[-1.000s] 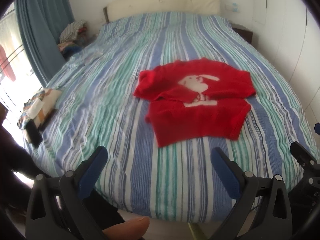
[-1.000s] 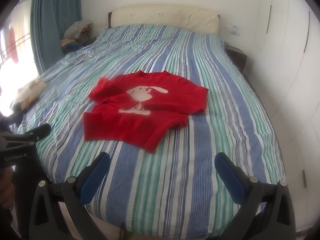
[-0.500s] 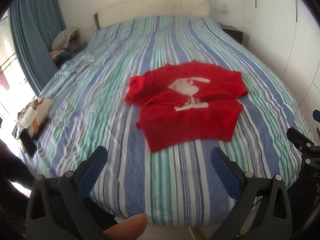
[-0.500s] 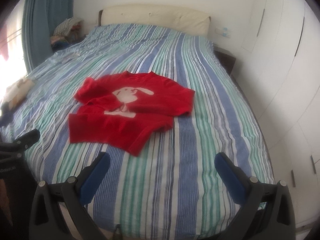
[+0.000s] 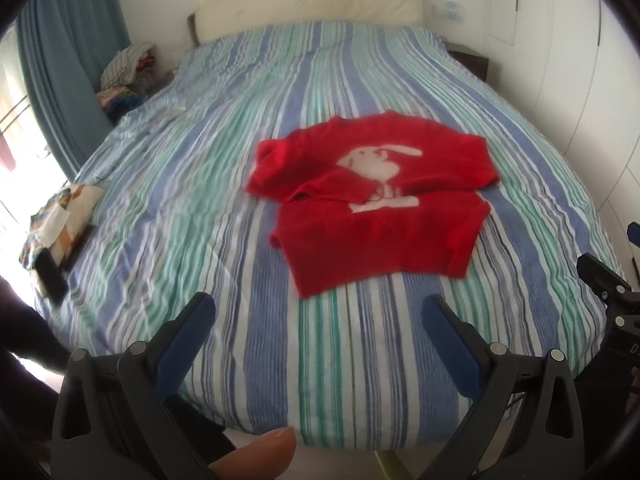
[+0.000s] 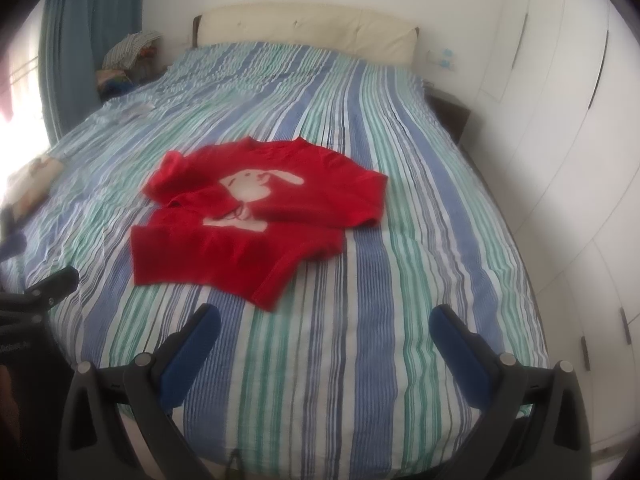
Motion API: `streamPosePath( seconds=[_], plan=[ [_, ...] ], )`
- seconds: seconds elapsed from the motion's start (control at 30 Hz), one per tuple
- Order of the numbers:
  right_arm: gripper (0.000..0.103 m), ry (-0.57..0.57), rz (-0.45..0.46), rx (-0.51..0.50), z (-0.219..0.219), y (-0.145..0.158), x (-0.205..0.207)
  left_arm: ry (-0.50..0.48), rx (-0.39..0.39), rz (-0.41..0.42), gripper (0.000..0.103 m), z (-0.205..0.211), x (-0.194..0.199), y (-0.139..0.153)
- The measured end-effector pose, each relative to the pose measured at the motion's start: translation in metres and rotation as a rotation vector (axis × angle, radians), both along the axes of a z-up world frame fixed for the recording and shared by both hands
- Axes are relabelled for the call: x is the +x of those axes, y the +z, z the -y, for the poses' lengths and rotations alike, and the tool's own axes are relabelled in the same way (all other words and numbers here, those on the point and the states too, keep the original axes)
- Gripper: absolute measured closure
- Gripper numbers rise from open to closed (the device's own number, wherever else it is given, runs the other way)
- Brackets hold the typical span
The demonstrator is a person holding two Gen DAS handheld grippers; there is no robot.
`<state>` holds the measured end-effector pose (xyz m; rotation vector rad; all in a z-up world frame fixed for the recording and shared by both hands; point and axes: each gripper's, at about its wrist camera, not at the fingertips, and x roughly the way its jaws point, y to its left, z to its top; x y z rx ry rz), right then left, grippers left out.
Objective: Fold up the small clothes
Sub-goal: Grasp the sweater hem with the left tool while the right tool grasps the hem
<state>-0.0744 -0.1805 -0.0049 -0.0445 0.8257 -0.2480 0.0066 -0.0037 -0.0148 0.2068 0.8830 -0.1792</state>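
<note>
One red sweater [image 5: 376, 208] lies on one bed [image 5: 224, 184] with a striped cover, and the sweater bears one pale rabbit figure [image 5: 378, 160]. Two grippers are in view: the left gripper [image 5: 318, 320] and the right gripper [image 6: 326, 322], each with two blue-padded fingers spread apart and holding nothing. One cream headboard cushion [image 5: 308, 4] runs along the far end. One blue curtain [image 5: 60, 60] hangs on the left. One heap of clothes [image 5: 124, 68] sits beside the bed's far corner, and one patterned folded item [image 5: 60, 220] lies at its left edge
</note>
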Motion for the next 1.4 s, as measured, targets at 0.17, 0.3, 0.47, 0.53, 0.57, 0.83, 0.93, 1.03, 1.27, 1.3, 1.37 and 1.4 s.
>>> streamPosePath(
  seconds=[0.17,0.3,0.47,0.53,0.57,0.83,0.93,1.03,1.27,1.3,1.37,1.4],
  plan=[
    [0.000,0.001,0.004,0.006,-0.002,0.001,0.002,0.038,-0.009,0.016,0.000,-0.010,0.006,0.004],
    [0.000,0.005,0.012,0.007,-0.004,0.005,0.006,0.058,-0.019,0.025,0.000,-0.014,0.012,0.008],
    [0.000,0.009,0.031,0.022,-0.004,0.009,0.010,0.071,-0.033,0.009,0.000,-0.026,0.024,0.000],
    [0.000,0.015,0.059,0.045,-0.002,0.006,0.012,0.076,-0.060,-0.035,0.000,-0.039,0.042,-0.020],
    [0.000,0.028,0.086,0.072,0.001,0.000,0.014,0.090,-0.078,-0.067,0.000,-0.047,0.055,-0.037],
    [0.000,0.072,-0.050,0.410,0.028,-0.129,0.094,0.093,-0.164,-0.286,0.007,-0.052,0.138,-0.168],
    [0.001,0.022,-0.079,0.481,0.030,-0.162,0.130,0.076,-0.201,-0.313,0.053,-0.040,0.147,-0.180],
    [0.041,-0.044,-0.138,0.536,0.045,-0.184,0.145,0.064,-0.276,-0.348,0.100,-0.043,0.147,-0.176],
    [0.096,0.053,-0.143,0.724,0.087,-0.136,0.094,-0.051,-0.339,-0.372,0.101,-0.087,0.098,-0.117],
    [0.096,0.072,-0.158,0.773,0.090,-0.130,0.085,-0.058,-0.334,-0.386,0.101,-0.090,0.092,-0.116],
    [0.096,0.101,-0.202,0.842,0.090,-0.126,0.071,-0.055,-0.304,-0.423,0.101,-0.090,0.084,-0.124],
    [0.096,0.103,-0.229,0.862,0.089,-0.130,0.067,-0.055,-0.272,-0.430,0.101,-0.088,0.081,-0.132]
  ],
)
